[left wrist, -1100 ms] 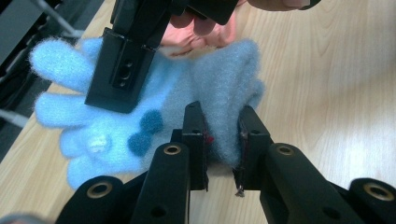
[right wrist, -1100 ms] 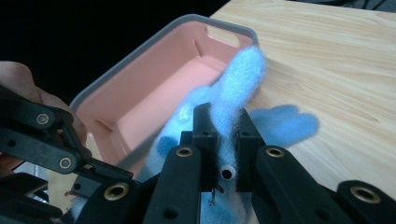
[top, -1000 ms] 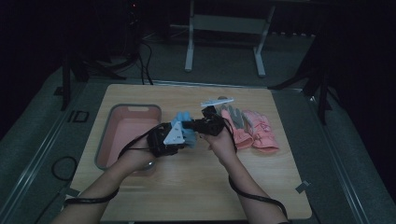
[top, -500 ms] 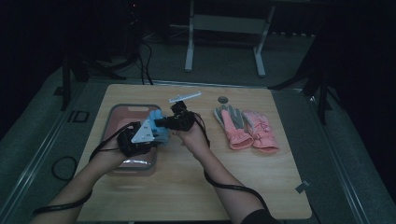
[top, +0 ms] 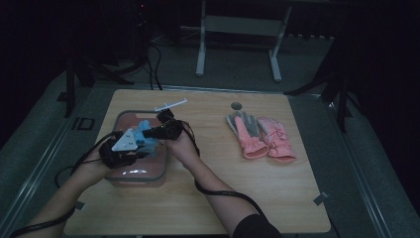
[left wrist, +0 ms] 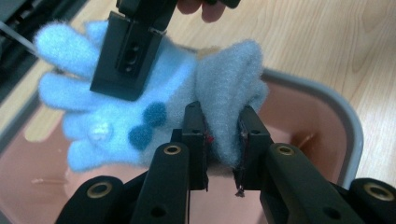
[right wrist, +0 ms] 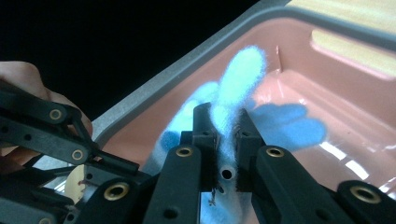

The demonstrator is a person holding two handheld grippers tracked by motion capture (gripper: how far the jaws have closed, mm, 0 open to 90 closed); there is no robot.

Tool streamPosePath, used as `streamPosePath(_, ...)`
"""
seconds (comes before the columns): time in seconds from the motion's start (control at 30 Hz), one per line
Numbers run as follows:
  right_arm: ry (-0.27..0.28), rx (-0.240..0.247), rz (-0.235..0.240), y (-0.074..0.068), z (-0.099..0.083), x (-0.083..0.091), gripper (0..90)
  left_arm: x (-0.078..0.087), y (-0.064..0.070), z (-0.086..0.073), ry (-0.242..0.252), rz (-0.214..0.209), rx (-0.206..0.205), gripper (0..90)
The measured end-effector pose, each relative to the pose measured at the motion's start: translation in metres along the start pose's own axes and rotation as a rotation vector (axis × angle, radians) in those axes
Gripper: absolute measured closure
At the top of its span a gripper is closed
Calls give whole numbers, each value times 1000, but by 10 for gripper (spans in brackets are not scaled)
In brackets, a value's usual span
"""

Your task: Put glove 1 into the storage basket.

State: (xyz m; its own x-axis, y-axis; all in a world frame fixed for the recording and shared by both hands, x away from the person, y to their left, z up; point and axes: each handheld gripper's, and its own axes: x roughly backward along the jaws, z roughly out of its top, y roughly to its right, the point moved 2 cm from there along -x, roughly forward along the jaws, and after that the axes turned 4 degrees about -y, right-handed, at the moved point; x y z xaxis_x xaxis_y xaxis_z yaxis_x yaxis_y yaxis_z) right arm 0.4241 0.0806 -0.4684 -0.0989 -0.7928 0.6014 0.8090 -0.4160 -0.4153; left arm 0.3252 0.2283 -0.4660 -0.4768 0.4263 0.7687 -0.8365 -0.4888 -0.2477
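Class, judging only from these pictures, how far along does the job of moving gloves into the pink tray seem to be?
Done: nothing lies loose in the pink tray. In hand: both the left gripper and the right gripper are shut on the blue glove, holding it above the tray's inside. Left: letting it go there, and probably the pink gloves, which lie on the table.

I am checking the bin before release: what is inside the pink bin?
The blue fuzzy glove hangs over the pink bin, gripped by both tools. The visible floor looks bare; the part beneath the glove is covered.
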Motion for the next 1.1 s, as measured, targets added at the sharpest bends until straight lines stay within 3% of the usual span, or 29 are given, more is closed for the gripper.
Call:
streamPosePath(0.2, -27, -13, -11, 6, -6, -11, 837, -12, 0, -6, -24, -13, -6, 776)
streamPosePath(0.23, -41, -22, -13, 11, -8, -16, 837, -20, -2, -8, -52, -26, -7, 775)
streamPosePath(0.5, -138, -45, -87, 21, -10, -28, 817, -38, -9, -6, -123, -68, -15, 774)
streamPosePath(0.57, -189, -53, -99, 23, -11, -31, 793, -44, -10, -6, -148, -78, -22, 773)
streamPosePath(0.6, -191, -41, -99, 22, -11, -32, 716, -47, -10, -6, -155, -83, -15, 772)
streamPosePath(0.63, -190, -39, -99, 21, -10, -32, 609, -51, -11, -6, -174, -87, -15, 771)
streamPosePath(0.67, -184, -35, -117, 19, -9, -30, 571, -53, -12, -7, -184, -83, -19, 770)
streamPosePath(0.83, -151, -30, -129, 21, -8, -22, 445, -59, -15, -8, -212, -94, 0, 759)
streamPosePath(0.97, -93, -37, -124, 23, -8, -10, 386, -64, -15, -9, -253, -113, 16, 720)
streamPosePath(1.1, -61, -25, -114, 20, -9, 2, 340, -64, -13, -8, -241, -134, 90, 522)
